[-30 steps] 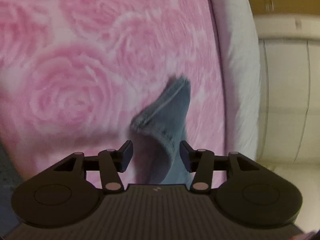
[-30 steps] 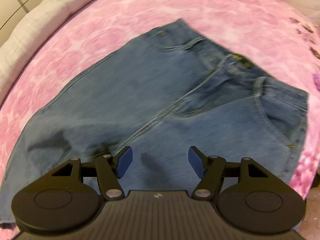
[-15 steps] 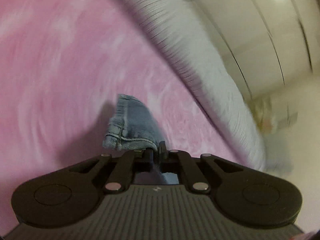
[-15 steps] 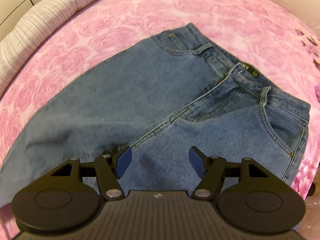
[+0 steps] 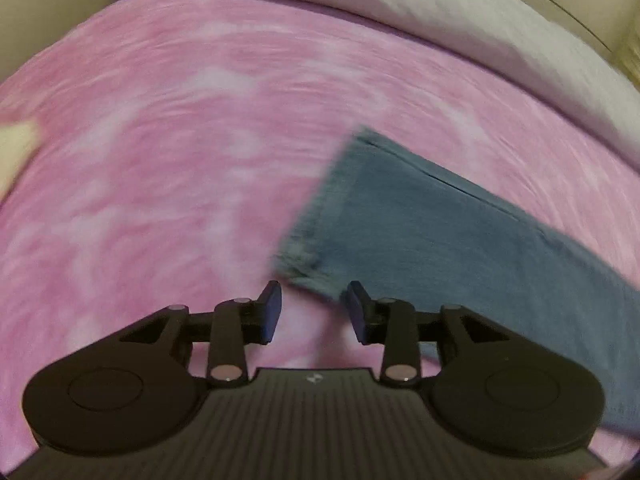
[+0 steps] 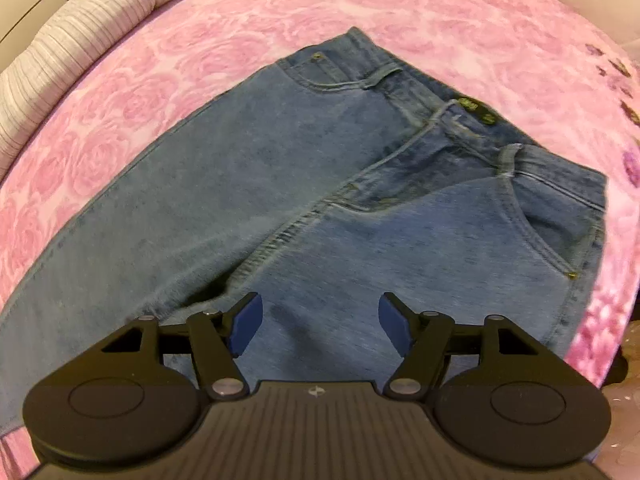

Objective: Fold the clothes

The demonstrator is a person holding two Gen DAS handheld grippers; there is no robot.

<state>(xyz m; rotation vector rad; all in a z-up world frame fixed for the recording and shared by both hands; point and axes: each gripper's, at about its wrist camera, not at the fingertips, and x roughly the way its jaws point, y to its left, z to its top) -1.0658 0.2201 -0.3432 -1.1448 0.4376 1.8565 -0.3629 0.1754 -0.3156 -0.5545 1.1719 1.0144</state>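
Jeans spread flat on a pink rose-print bed, both grippers hovering above with nothing held.

Left wrist view, blurred: left gripper [image 5: 314,308] with its fingers a little apart and opening, nothing between them; just beyond the tips lies the hem of one jeans leg [image 5: 432,232], flat on the pink bedspread [image 5: 180,140], running off to the right; behind it a pale striped pillow [image 5: 460,12] along the bed's far edge. Right wrist view: right gripper [image 6: 320,322] with its fingers wide apart above the crotch seam, not pressing the cloth; the jeans [image 6: 320,184] lie front up, legs trailing to lower left, waistband and label at the far right, pocket near the right edge; pink bedspread all around.
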